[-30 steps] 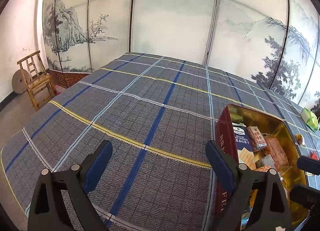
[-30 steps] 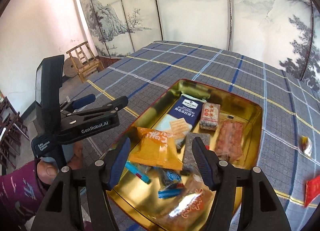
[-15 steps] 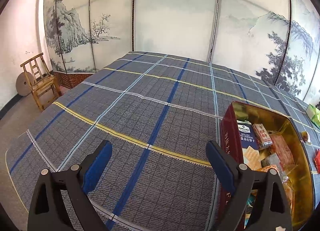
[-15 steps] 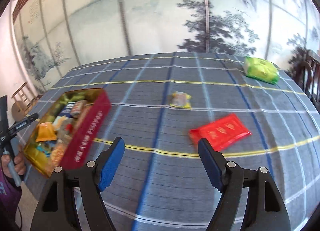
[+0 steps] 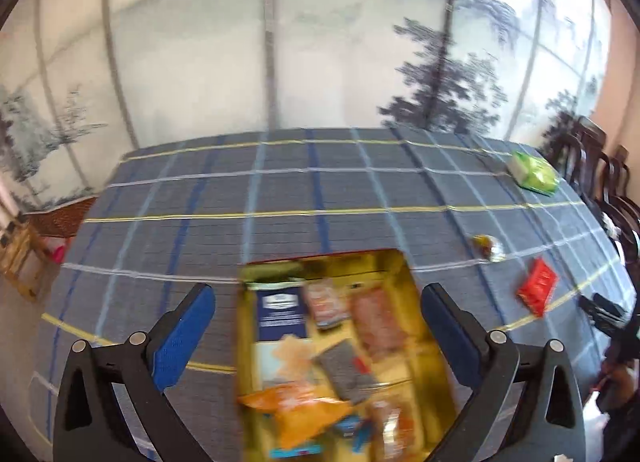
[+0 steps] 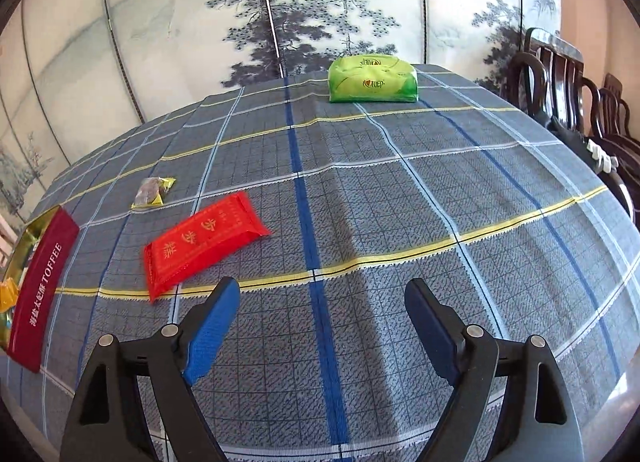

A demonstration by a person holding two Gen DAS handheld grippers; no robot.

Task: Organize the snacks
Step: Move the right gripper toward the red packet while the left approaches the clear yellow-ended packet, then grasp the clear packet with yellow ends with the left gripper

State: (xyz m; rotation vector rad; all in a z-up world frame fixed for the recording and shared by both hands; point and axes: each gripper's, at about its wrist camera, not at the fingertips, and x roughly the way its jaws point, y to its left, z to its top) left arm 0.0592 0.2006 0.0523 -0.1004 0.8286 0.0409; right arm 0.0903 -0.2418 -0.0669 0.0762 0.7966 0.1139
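Observation:
A gold-lined red toffee tin [image 5: 392, 262] holding several snack packets lies on the checked tablecloth. My left gripper [image 5: 320, 338] hovers above the tin, its jaws still opening and empty. Out on the cloth lie a red packet [image 6: 200, 242], a small yellow-wrapped sweet [image 6: 154, 191] and, far back, a green pack [image 6: 373, 78]. My right gripper [image 6: 320, 326] hangs over bare cloth right of the red packet, jaws opening, with nothing between them. The tin's red side [image 6: 38, 282] shows at that view's left edge. The left wrist view also shows the red packet [image 5: 537, 292], the sweet [image 5: 488, 248] and the green pack [image 5: 534, 174].
A painted folding screen [image 6: 300, 14] stands behind the table. Dark wooden chairs [image 6: 560, 78] line the right side. A wooden stool [image 5: 20, 262] sits on the floor at the left. The right gripper's tip [image 5: 604, 310] shows at the left wrist view's right edge.
My left gripper has swung from beside the tin to above it and opened wider. My right gripper left the tin, swept right over the cloth toward the loose packets, and opened wider.

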